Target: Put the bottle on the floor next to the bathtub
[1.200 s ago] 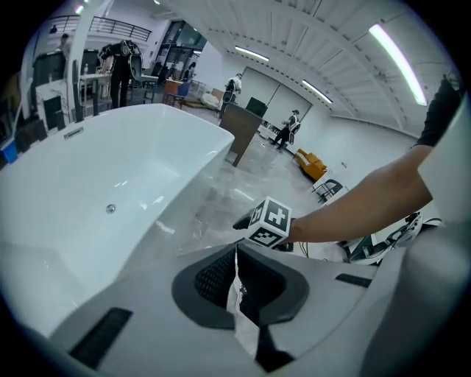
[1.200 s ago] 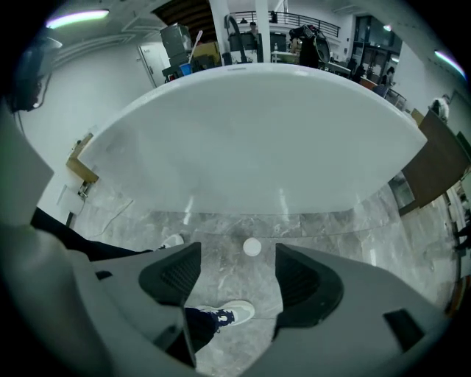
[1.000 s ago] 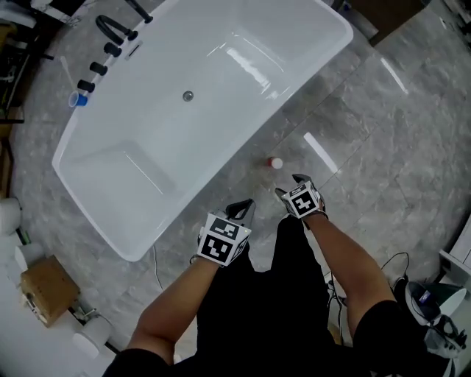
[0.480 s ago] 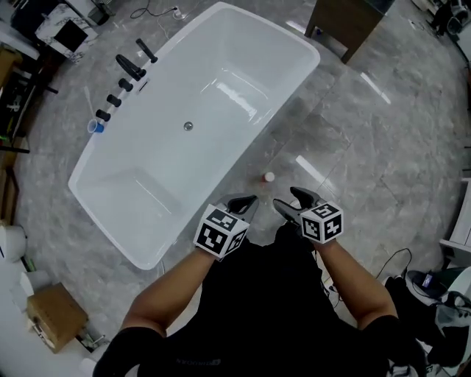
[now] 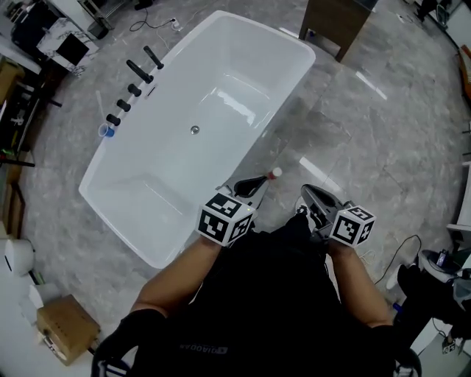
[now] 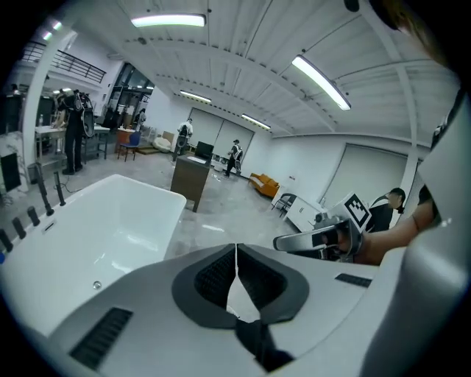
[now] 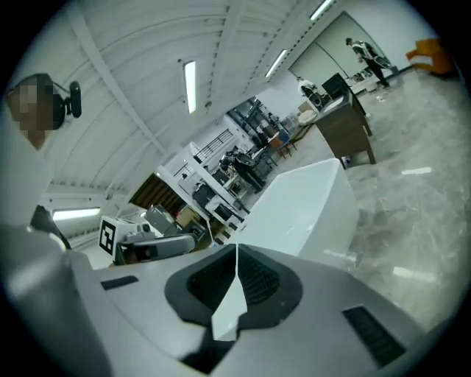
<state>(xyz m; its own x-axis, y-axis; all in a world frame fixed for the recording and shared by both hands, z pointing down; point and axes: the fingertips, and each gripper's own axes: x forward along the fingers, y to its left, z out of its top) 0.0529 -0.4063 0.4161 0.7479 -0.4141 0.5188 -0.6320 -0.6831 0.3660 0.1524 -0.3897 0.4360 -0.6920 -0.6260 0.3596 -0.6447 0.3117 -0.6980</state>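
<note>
A small white bottle with a reddish cap [image 5: 274, 174] stands upright on the grey floor beside the white bathtub [image 5: 243, 44], free of both grippers. In the head view my left gripper [image 5: 257, 182] is shut, its tips just left of the bottle in the picture and well above the floor. My right gripper [image 5: 309, 194] sits to the bottle's right; its jaws are closing and now meet with nothing between them. Both gripper views show the jaws touching at the tips, the left gripper [image 6: 236, 247] and the right gripper [image 7: 236, 247], with the bathtub [image 6: 110, 221] [image 7: 309, 199] beyond them.
Black tap fittings [image 5: 136, 74] and a blue cup [image 5: 108, 131] are at the tub's far side. A wooden cabinet [image 5: 335, 18] stands past the tub's end. A cardboard box [image 5: 66, 328] lies at lower left, cables and gear [image 5: 430, 272] at right. People stand far off [image 6: 73, 125].
The right gripper has drawn back from the bottle toward my body and its jaws have gone from open to shut. The left gripper also pulled back. The bottle stays on the floor.
</note>
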